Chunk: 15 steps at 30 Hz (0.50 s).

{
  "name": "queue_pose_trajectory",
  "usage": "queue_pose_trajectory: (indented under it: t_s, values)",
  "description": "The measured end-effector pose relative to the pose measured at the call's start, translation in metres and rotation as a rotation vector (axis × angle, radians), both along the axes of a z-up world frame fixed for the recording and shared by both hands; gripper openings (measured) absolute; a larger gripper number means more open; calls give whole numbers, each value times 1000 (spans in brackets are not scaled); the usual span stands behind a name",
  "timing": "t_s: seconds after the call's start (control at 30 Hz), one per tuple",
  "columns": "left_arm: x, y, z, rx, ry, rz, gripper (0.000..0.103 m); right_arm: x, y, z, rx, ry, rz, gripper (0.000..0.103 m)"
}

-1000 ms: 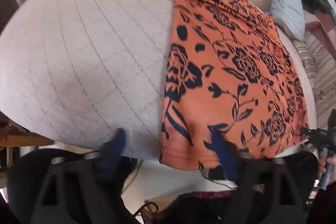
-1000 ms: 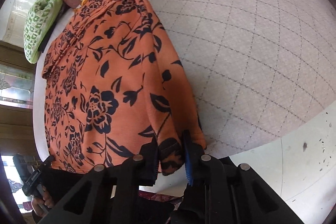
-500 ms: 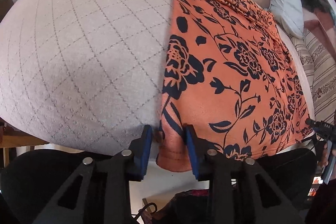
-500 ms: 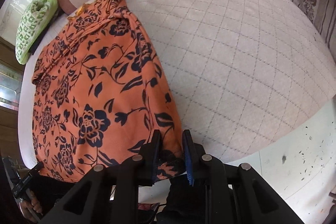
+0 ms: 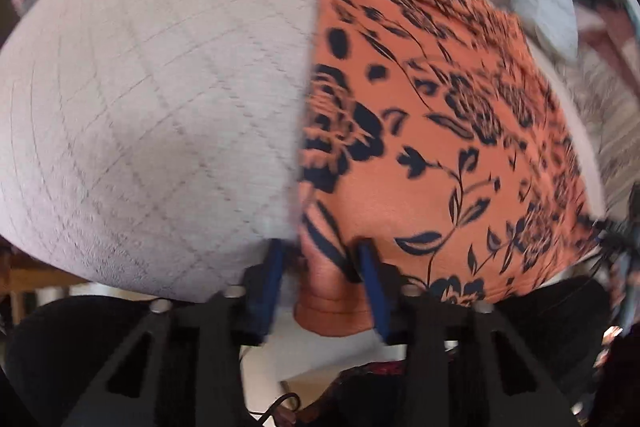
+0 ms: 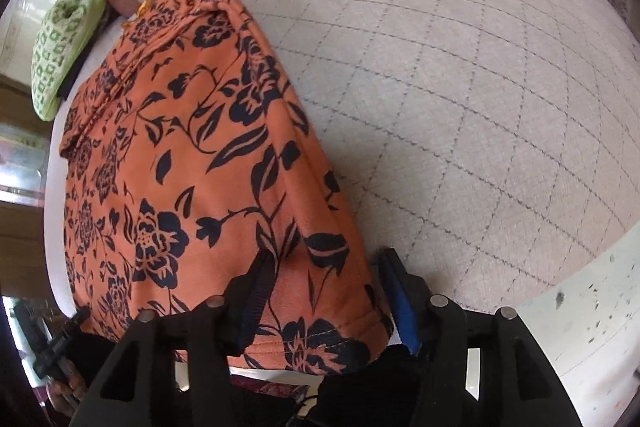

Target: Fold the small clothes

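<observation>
Orange floral garment [image 6: 192, 163] flat on quilted bed [image 6: 460, 87]; left claw [image 5: 320, 267] and right claw [image 6: 324, 287] both parted, straddling its near corners.

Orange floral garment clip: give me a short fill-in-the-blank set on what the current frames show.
1. The orange garment with a dark floral print lies on a quilted ____ bedspread.
2. The right claw straddles the garment's near ____ corner.
3. Beyond the garment's far left edge sits a ____ patterned pillow.
4. The left claw is ____.

Missing: grey; right; green; open
</observation>
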State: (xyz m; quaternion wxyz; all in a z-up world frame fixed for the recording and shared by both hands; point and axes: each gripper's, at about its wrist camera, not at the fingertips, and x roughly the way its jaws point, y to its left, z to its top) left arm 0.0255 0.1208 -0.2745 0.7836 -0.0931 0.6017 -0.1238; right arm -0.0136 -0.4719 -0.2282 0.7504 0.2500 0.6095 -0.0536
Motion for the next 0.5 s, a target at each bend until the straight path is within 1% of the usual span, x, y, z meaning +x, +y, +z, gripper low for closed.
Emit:
queue_pose_trajectory:
  t_s: [0.03,0.07,0.1,0.13,0.17,0.23,0.3,0.37,0.5]
  values:
    - [0,7,-1,-35,6,18,23,-1,1,0,7,-4,7,45]
    - [0,12,0,-73,8,33,16,-1,3,1,-10,10,27,20]
    - [0,17,0,-132,8,41,5,-3,5,3,-5,8,37,11]
    - [1,19,2,-189,10,39,5,-6,4,5,45,-10,34,8]
    - [2,21,7,-205,0,35,5,-9,3,9,80,-28,28,7]
    - [5,19,19,-207,-26,2,5,-13,1,21,108,-60,40,7]
    - [13,16,34,-255,-49,-19,5,-18,-5,32,180,-108,22,7]
    - [22,20,53,-307,-78,-32,5,-19,-13,47,279,-178,8,7]
    - [52,19,91,-397,-125,-36,5,-7,-25,78,441,-309,-35,7]
